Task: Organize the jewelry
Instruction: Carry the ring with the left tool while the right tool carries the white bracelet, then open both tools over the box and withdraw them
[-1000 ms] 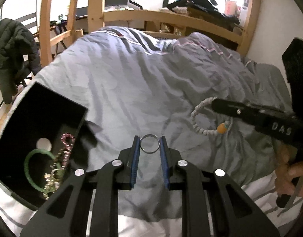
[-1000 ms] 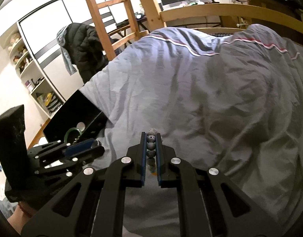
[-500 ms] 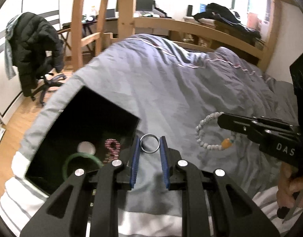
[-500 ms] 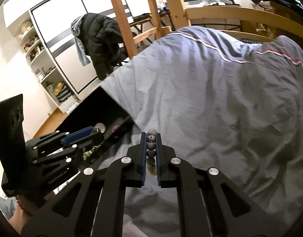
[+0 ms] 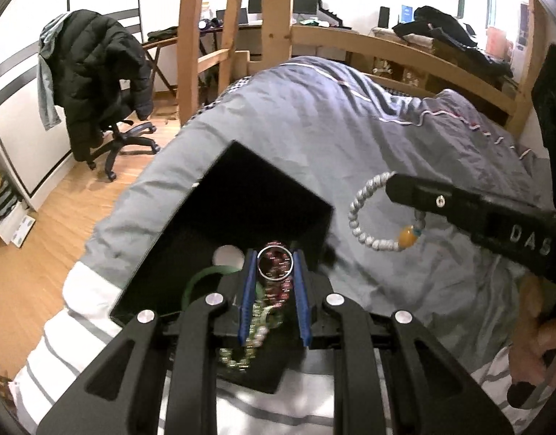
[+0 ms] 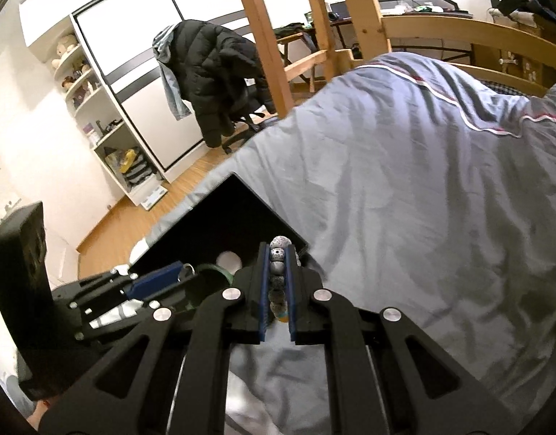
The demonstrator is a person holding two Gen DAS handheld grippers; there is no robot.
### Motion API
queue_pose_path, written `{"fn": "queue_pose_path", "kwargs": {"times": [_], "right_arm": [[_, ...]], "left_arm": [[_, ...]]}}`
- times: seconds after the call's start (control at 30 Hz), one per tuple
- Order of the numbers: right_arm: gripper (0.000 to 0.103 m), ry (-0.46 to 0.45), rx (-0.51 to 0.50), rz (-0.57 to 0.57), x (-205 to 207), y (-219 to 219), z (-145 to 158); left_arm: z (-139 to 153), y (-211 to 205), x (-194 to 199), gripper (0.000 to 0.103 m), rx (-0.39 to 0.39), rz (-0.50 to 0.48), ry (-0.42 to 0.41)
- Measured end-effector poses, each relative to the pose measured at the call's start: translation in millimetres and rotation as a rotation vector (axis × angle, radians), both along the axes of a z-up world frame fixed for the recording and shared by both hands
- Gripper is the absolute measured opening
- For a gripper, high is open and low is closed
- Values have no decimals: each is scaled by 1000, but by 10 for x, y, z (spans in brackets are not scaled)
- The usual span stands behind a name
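Note:
My left gripper (image 5: 275, 266) is shut on a silver ring (image 5: 275, 264) and hovers over the open black box (image 5: 263, 195) on the bed's near left corner. Inside the box lie a green bangle (image 5: 198, 279), a pink bead strand (image 5: 283, 288) and a white disc (image 5: 227, 255). My right gripper (image 6: 277, 253) is shut on a grey bead bracelet (image 6: 278, 264); in the left wrist view the bracelet (image 5: 365, 232) hangs as a loop with an orange bead from the right gripper (image 5: 394, 188), just right of the box (image 6: 238, 214). The left gripper (image 6: 183, 272) shows at the box's near side.
A grey duvet (image 5: 368, 137) covers the bed inside a wooden frame with a ladder (image 5: 205, 36). An office chair with a black jacket (image 5: 96, 83) stands on the wood floor to the left. White shelves (image 6: 107, 137) line the wall. A hand (image 5: 542, 340) grips the right tool.
Both grippers have swept left across the bed. The box, earlier at the left edge of the views, now lies right under the ring and just ahead of the bracelet. Both grips are unchanged.

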State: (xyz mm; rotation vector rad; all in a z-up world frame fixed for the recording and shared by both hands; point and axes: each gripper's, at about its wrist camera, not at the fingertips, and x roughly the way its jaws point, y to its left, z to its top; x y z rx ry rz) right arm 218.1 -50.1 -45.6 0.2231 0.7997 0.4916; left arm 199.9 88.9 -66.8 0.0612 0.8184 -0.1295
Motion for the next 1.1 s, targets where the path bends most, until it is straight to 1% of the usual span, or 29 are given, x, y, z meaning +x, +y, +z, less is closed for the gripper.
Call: {"fn": "queue_pose_path", "kwargs": {"times": [0.2,0.43,0.6,0.63,0.7,0.73,0.77,0.8,0.83,0.87,0.9,0.93,0.97,1.03,1.1], "right_arm": [[9,19,20,25,115,261,-84],[9,64,-5,48,273,520,-243],[10,76,-25,71,277,617,-305],[10,77,-34,70,278,633,-314],[11,79,-39,59,276,633,-319],[14,80,-41,52,274,626,-315],[24,77,-40,44,271,613,-306],[33,74,-39,35,266,598,-298],[59,62,-37,9,245,571,-272],[76,49,-29,-6,227,561,-246],[79,37,-19,-23,199,540,-212],[84,37,-20,-33,187,532,-198],[90,35,-28,-46,167,524,-179],[94,24,-54,-77,95,515,-118],[99,26,-64,-99,31,496,-78]], "left_arm": [[-62,138,1,20,31,50,22],[-115,271,37,20,6,88,62],[-129,300,48,20,-8,97,83],[-119,321,44,20,-18,102,87],[-92,363,26,29,-31,111,91],[-60,407,1,39,-35,121,84],[-29,436,-19,47,-32,133,77],[10,469,-44,50,-29,144,68],[65,514,-74,50,-43,141,62],[122,559,-98,53,-56,140,58],[168,593,-115,59,-56,147,51],[244,644,-152,76,-42,170,28],[314,691,-189,88,-29,187,6],[458,799,-258,91,-31,199,-17],[568,869,-305,92,-27,200,-14]]}}
